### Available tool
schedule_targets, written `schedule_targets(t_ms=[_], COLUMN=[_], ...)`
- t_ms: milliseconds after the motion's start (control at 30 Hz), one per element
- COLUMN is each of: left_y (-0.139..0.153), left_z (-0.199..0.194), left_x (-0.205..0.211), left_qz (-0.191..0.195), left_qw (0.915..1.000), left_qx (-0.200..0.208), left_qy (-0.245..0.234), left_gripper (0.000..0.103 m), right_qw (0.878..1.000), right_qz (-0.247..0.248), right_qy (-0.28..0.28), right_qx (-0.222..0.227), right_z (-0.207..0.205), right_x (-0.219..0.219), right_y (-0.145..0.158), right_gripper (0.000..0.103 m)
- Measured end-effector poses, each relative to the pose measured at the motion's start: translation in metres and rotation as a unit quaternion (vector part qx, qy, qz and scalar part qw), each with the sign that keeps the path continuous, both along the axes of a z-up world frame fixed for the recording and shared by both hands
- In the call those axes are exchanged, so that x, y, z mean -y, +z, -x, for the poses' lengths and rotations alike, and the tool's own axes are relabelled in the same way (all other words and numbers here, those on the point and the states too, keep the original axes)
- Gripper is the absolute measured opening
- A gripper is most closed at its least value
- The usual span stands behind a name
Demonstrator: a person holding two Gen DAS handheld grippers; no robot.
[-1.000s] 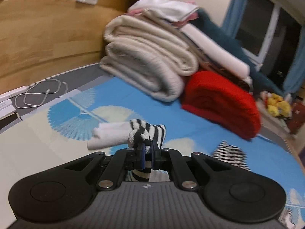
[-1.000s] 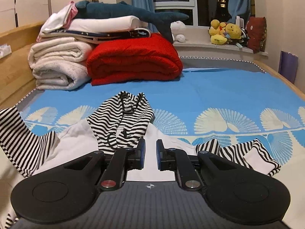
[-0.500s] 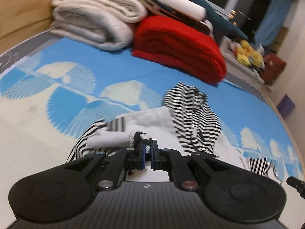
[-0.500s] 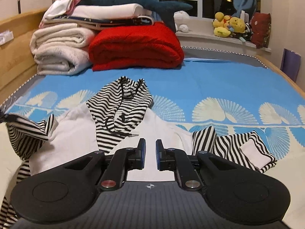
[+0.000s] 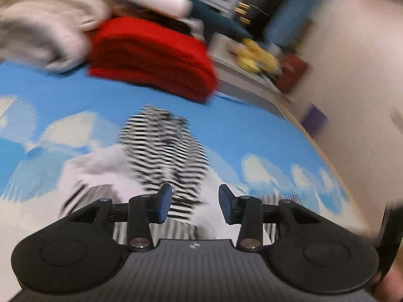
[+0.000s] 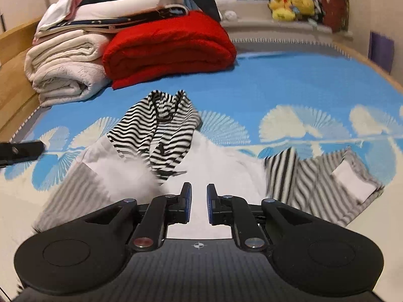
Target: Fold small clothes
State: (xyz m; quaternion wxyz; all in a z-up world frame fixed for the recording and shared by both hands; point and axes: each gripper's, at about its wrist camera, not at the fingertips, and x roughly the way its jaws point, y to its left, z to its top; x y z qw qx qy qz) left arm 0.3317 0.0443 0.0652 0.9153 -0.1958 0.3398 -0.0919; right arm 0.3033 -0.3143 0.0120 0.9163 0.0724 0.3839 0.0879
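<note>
A small white hoodie with black-and-white striped hood and sleeves lies on the blue patterned bed. Its left sleeve is folded in beside the body; its right sleeve is spread out to the right. My right gripper hovers over the white body, jaws slightly apart and empty. My left gripper is open and empty above the hoodie; that view is blurred. A tip of the left gripper shows at the left edge of the right wrist view.
Folded cream blankets and a red blanket are stacked at the bed's far end, with more linen and a blue plush on top. Yellow plush toys sit on the sill. A wooden bed frame runs along the left.
My left gripper has opened and let go of the striped sleeve, which now lies flat beside the body. The left gripper swung right. The right gripper stayed put.
</note>
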Motion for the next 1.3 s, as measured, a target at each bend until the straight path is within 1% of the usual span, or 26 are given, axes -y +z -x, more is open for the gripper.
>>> schedule_targets(t_ms=[33, 100, 200, 267, 300, 433, 467, 567, 600, 633, 667, 733, 767, 833, 867, 900, 933, 967, 1000, 1033, 1067, 1100, 1133, 1200, 1233, 1300], left_y=[-0.003, -0.010, -0.020, -0.022, -0.024, -0.030, -0.032, -0.030, -0.029, -0.029, -0.028, -0.029, -0.029, -0.031, -0.032, -0.033, -0.034, -0.036, -0.037, -0.038, -0.039, -0.040, -0.041, -0.042, -0.042, -0.044], left_z=[0.000, 0.002, 0.003, 0.003, 0.004, 0.009, 0.011, 0.016, 0.016, 0.015, 0.014, 0.011, 0.010, 0.007, 0.005, 0.004, 0.003, 0.001, 0.000, -0.002, -0.003, -0.003, -0.004, -0.006, -0.008, -0.010], left_x=[-0.015, -0.037, -0.060, -0.069, -0.074, -0.101, -0.106, -0.115, -0.116, -0.113, -0.112, -0.107, -0.107, -0.105, -0.104, -0.103, -0.102, -0.101, -0.099, -0.097, -0.095, -0.094, -0.092, -0.087, -0.084, -0.078], left_qz=[0.010, 0.009, -0.018, -0.035, -0.043, -0.060, -0.061, -0.057, -0.058, -0.059, -0.059, -0.061, -0.061, -0.061, -0.062, -0.065, -0.067, -0.070, -0.072, -0.075, -0.076, -0.077, -0.076, -0.078, -0.081, -0.084], left_qw=[0.9995, 0.9964, 0.9899, 0.9861, 0.9842, 0.9747, 0.9726, 0.9730, 0.9738, 0.9744, 0.9750, 0.9754, 0.9755, 0.9755, 0.9754, 0.9750, 0.9745, 0.9741, 0.9737, 0.9733, 0.9732, 0.9735, 0.9741, 0.9749, 0.9749, 0.9752], left_qx=[-0.011, -0.042, -0.083, -0.102, -0.112, -0.153, -0.160, -0.158, -0.155, -0.153, -0.152, -0.153, -0.153, -0.154, -0.155, -0.157, -0.160, -0.163, -0.166, -0.170, -0.172, -0.172, -0.172, -0.171, -0.172, -0.173], left_qy=[0.026, 0.073, 0.114, 0.127, 0.130, 0.152, 0.157, 0.158, 0.156, 0.153, 0.150, 0.146, 0.145, 0.145, 0.144, 0.143, 0.142, 0.140, 0.138, 0.135, 0.132, 0.129, 0.126, 0.119, 0.116, 0.109], left_gripper=[0.045, 0.045, 0.045, 0.045, 0.045, 0.045, 0.045, 0.045, 0.045, 0.045, 0.045, 0.045, 0.045, 0.045, 0.045, 0.045, 0.045, 0.045, 0.045, 0.045, 0.045, 0.045, 0.045, 0.045, 0.045, 0.045], right_qw=[1.000, 1.000, 0.998, 0.995, 0.993, 0.981, 0.977, 0.972, 0.972, 0.973, 0.975, 0.981, 0.986, 0.996, 0.998, 0.999, 0.997, 0.993, 0.987, 0.981, 0.976, 0.973, 0.973, 0.979, 0.982, 0.989], right_qz=[-0.009, -0.019, -0.034, -0.036, -0.025, 0.036, 0.047, 0.057, 0.060, 0.065, 0.070, 0.076, 0.066, 0.018, 0.006, 0.018, 0.041, 0.065, 0.083, 0.083, 0.066, 0.045, 0.041, 0.066, 0.071, 0.046], right_qy=[0.000, 0.005, 0.016, 0.020, 0.016, -0.020, -0.031, -0.037, -0.028, -0.017, -0.004, 0.004, -0.001, -0.021, -0.029, -0.042, -0.060, -0.084, -0.109, -0.121, -0.125, -0.131, -0.143, -0.140, -0.133, -0.110], right_qx=[-0.009, -0.024, -0.059, -0.094, -0.112, -0.192, -0.207, -0.225, -0.223, -0.219, -0.212, -0.180, -0.153, -0.080, -0.050, -0.028, -0.027, -0.044, -0.085, -0.126, -0.165, -0.185, -0.178, -0.135, -0.114, -0.091], right_z=[-0.004, -0.013, -0.027, -0.038, -0.043, -0.059, -0.062, -0.065, -0.064, -0.063, -0.061, -0.059, -0.060, -0.057, -0.055, -0.053, -0.054, -0.057, -0.061, -0.065, -0.069, -0.071, -0.070, -0.068, -0.066, -0.066], right_x=[-0.002, -0.008, -0.019, -0.029, -0.033, -0.039, -0.037, -0.036, -0.038, -0.042, -0.047, -0.049, -0.047, -0.037, -0.032, -0.028, -0.024, -0.018, -0.009, -0.002, 0.006, 0.012, 0.016, 0.013, 0.010, 0.011], right_y=[-0.003, -0.011, -0.027, -0.042, -0.051, -0.091, -0.099, -0.113, -0.115, -0.116, -0.115, -0.104, -0.093, -0.060, -0.047, -0.039, -0.038, -0.044, -0.058, -0.071, -0.084, -0.090, -0.089, -0.076, -0.070, -0.064], right_gripper=[0.019, 0.021, 0.031, 0.040, 0.044, 0.045, 0.046, 0.045, 0.041, 0.014, 0.001, 0.000, 0.000, 0.000, 0.000, 0.000, 0.000, 0.000, 0.001, 0.001, 0.004, 0.004, 0.004, 0.010, 0.017, 0.020])
